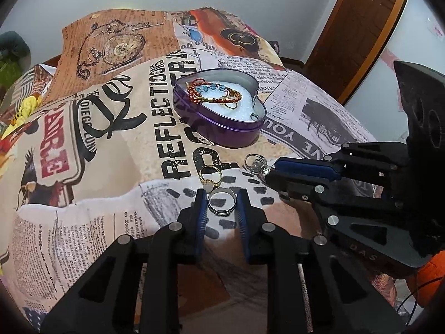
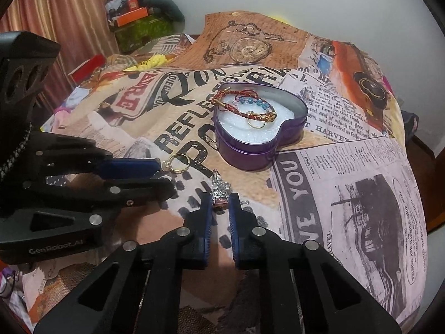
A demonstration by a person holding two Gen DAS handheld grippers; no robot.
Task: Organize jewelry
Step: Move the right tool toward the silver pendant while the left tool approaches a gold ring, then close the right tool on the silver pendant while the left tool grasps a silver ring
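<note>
A purple heart-shaped tin (image 1: 230, 133) (image 2: 250, 156) stands open on the printed cloth, holding a red bracelet (image 1: 211, 94) (image 2: 239, 105), a blue bead bracelet and small rings. My left gripper (image 1: 221, 203) straddles a silver ring (image 1: 221, 201) lying on the cloth, its fingers close on either side. A gold ring with a pale stone (image 1: 210, 176) (image 2: 178, 162) lies just beyond. My right gripper (image 2: 219, 203) is shut on a crystal ring (image 2: 221, 190) (image 1: 257, 165), which it holds at the fingertips.
The printed newspaper-pattern cloth (image 1: 111, 139) (image 2: 347, 194) covers a rounded surface that drops away at the edges. Clutter and boxes (image 2: 133, 22) sit at the far left by a curtain. A wooden door frame (image 1: 361, 27) stands at the right.
</note>
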